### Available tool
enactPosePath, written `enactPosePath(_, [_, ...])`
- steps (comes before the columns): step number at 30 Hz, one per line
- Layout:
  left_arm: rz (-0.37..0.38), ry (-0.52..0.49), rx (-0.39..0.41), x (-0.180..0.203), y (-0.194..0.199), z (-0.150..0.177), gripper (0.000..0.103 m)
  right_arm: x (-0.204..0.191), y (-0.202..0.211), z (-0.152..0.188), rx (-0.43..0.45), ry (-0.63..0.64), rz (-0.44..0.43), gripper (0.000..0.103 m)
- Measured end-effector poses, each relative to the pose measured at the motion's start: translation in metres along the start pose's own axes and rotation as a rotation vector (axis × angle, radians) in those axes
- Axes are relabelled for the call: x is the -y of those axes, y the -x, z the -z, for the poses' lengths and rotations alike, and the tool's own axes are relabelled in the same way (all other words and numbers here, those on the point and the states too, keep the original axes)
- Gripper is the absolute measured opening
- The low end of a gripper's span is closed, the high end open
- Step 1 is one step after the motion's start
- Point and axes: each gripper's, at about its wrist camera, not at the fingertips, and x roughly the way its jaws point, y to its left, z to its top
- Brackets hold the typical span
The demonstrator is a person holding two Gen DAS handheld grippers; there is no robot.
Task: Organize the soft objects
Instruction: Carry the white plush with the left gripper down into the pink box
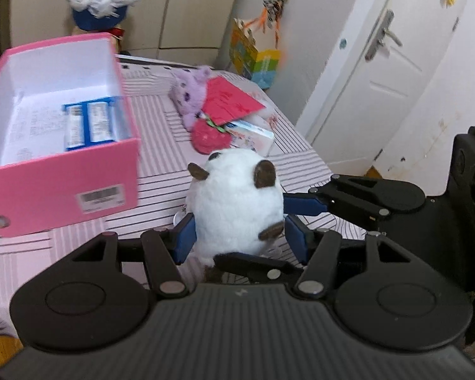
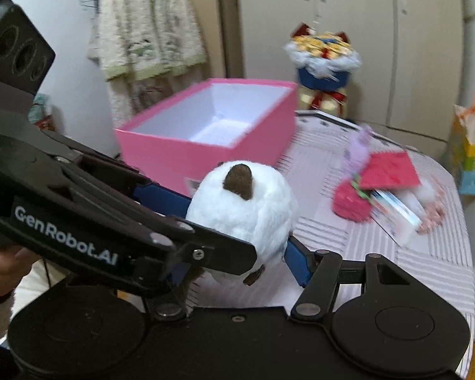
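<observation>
A white plush panda (image 1: 236, 202) with brown ears is held above the striped table. My left gripper (image 1: 237, 237) is shut on the panda's lower body, blue pads on both sides. My right gripper (image 2: 237, 250) is shut on the same panda (image 2: 247, 212), and its fingers (image 1: 304, 205) reach in from the right in the left wrist view. An open pink box (image 1: 63, 177) stands to the left, with blue packets inside; it also shows in the right wrist view (image 2: 205, 145). A purple plush (image 1: 190, 91) and a pink strawberry plush (image 1: 210, 136) lie farther back.
A red card (image 1: 231, 101) and a small carton (image 1: 253, 136) lie by the plush toys. A blue pot with a bouquet (image 1: 101, 0) stands behind the box. A colourful bag (image 1: 256, 60) sits at the table's far edge. A white door (image 1: 380, 63) is on the right.
</observation>
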Motion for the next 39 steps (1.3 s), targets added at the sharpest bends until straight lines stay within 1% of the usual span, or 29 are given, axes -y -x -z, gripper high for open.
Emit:
enactPosePath(3, [-0.019, 0.022, 0.043, -0.008, 0.028, -0.002, 0.059, -0.015, 0.006, -0.017, 0.028, 0.036, -0.042, 0.068])
enactPosePath(8, [-0.048, 0.043, 0.126, -0.024, 0.066, -0.012, 0.059, -0.032, 0.008, -0.048, 0.067, 0.053, -0.108, 0.068])
enactPosePath(12, [-0.077, 0.048, 0.170, -0.042, 0.085, -0.026, 0.058, -0.043, -0.002, -0.076, 0.078, 0.066, -0.144, 0.068])
enactPosePath(17, [-0.108, 0.071, 0.211, -0.071, 0.094, -0.055, 0.059, -0.051, -0.024, -0.111, 0.109, 0.046, -0.160, 0.068])
enactPosePath(21, [-0.127, 0.100, 0.234, -0.101, 0.087, -0.075, 0.059, -0.052, -0.047, -0.132, 0.152, 0.069, -0.157, 0.068])
enactPosePath(22, [-0.126, 0.112, 0.241, -0.108, 0.084, -0.079, 0.059, -0.053, -0.052, -0.136, 0.175, 0.076, -0.151, 0.068])
enactPosePath(25, [-0.125, 0.151, 0.243, -0.132, 0.068, -0.092, 0.059, -0.053, -0.070, -0.146, 0.215, 0.147, -0.116, 0.068])
enactPosePath(29, [-0.112, 0.221, 0.238, -0.164, 0.046, -0.102, 0.059, -0.039, -0.104, -0.167, 0.168, 0.172, -0.133, 0.068])
enactPosePath(32, [-0.111, 0.275, 0.204, -0.190, 0.023, -0.108, 0.060, -0.030, -0.133, -0.176, 0.114, 0.201, -0.149, 0.068])
enactPosePath(34, [-0.115, 0.314, 0.184, -0.204, 0.009, -0.110, 0.059, -0.023, -0.153, -0.180, 0.084, 0.217, -0.166, 0.068])
enactPosePath(36, [-0.127, 0.335, 0.158, -0.213, -0.002, -0.112, 0.058, -0.017, -0.170, -0.179, 0.064, 0.223, -0.188, 0.068])
enactPosePath(39, [-0.120, 0.362, 0.134, -0.225, -0.018, -0.113, 0.059, -0.008, -0.189, -0.182, 0.014, 0.220, -0.215, 0.068])
